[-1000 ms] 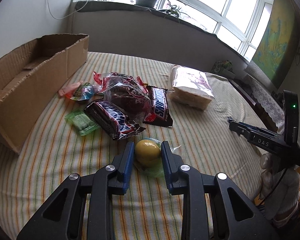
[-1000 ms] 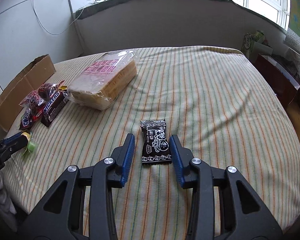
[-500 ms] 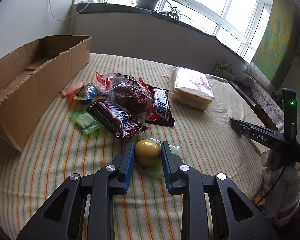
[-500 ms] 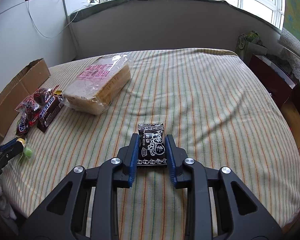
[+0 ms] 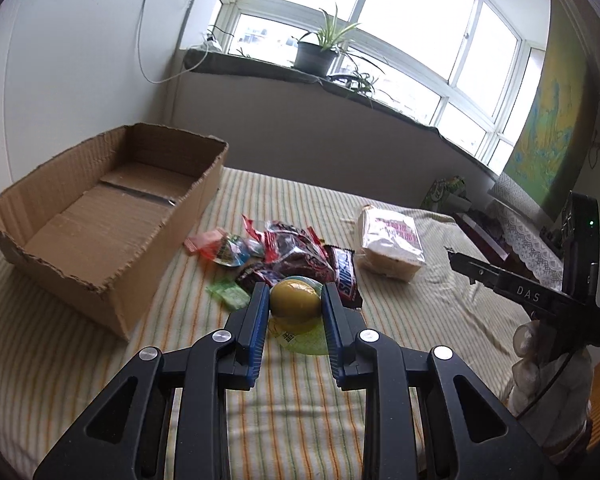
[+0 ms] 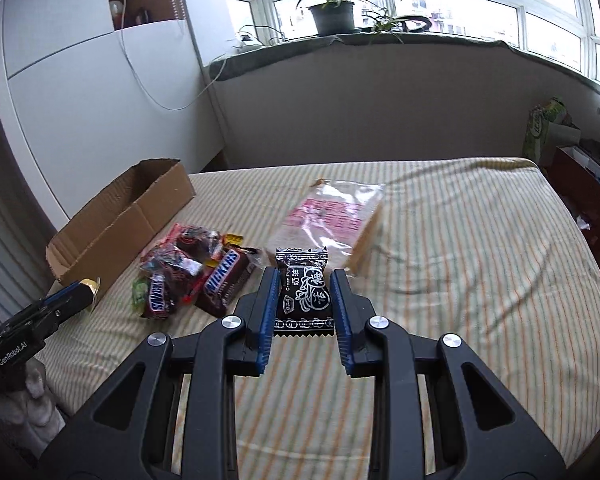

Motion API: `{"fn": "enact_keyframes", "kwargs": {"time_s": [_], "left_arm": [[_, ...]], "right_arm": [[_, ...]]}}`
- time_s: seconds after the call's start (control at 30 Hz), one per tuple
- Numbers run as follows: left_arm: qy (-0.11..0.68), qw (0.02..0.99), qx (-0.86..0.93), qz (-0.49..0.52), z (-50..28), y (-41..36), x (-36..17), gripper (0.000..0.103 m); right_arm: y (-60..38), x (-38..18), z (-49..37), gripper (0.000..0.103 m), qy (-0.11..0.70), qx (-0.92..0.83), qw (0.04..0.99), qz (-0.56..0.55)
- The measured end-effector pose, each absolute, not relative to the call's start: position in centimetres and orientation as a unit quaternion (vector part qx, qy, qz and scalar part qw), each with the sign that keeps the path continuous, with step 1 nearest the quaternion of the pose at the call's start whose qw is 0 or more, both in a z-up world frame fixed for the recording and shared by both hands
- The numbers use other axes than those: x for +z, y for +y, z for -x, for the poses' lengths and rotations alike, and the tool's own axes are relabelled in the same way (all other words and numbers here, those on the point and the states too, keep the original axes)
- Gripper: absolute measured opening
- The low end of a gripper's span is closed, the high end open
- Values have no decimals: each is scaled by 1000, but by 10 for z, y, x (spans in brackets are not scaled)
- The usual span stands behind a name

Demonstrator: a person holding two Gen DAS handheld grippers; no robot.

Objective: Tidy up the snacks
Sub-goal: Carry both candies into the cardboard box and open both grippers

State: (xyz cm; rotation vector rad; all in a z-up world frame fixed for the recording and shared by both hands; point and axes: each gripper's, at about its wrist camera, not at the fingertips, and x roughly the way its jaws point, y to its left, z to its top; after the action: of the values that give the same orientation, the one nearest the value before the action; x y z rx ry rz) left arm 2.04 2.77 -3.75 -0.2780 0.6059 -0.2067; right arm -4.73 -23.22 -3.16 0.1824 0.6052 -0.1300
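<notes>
My left gripper [image 5: 294,300] is shut on a yellow jelly cup [image 5: 294,305] with a green lid and holds it above the striped bed. My right gripper [image 6: 305,294] is shut on a black cream-puff snack packet [image 6: 303,294], also lifted off the bed. An open cardboard box [image 5: 100,216] lies at the left; it shows in the right wrist view [image 6: 120,216] too. A pile of Snickers bars [image 6: 224,276] and red candy bags [image 5: 288,248] lies between the box and a bagged bread loaf [image 6: 332,220].
The striped bed cover [image 6: 480,264] has its edge at the right and front. A small green packet [image 5: 230,294] and a jelly cup [image 5: 230,252] lie near the box. The windowsill with plants [image 5: 320,52] is behind. The other gripper [image 5: 532,296] stands at the right.
Both grippers have lifted with their snacks held. The right one closed on the black packet and raised it. The left one rose toward the box with the yellow cup.
</notes>
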Motion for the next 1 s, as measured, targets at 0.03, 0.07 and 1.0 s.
{"fn": "enact_keyframes", "kwargs": {"time_s": [0.03,0.07,1.0], "left_arm": [[292,941,-96,138,-20,33,-34,25],[288,943,-91,141,-21,39,-31,25],[275,942,41,189,-51,141,-39,25]], "right_arm": [[-224,-28,41,27,297,-56,950,-82],[-214,-24,34,27,295,-46,951,-75],[-32,-16,-129,27,335,127,933,-34]]}}
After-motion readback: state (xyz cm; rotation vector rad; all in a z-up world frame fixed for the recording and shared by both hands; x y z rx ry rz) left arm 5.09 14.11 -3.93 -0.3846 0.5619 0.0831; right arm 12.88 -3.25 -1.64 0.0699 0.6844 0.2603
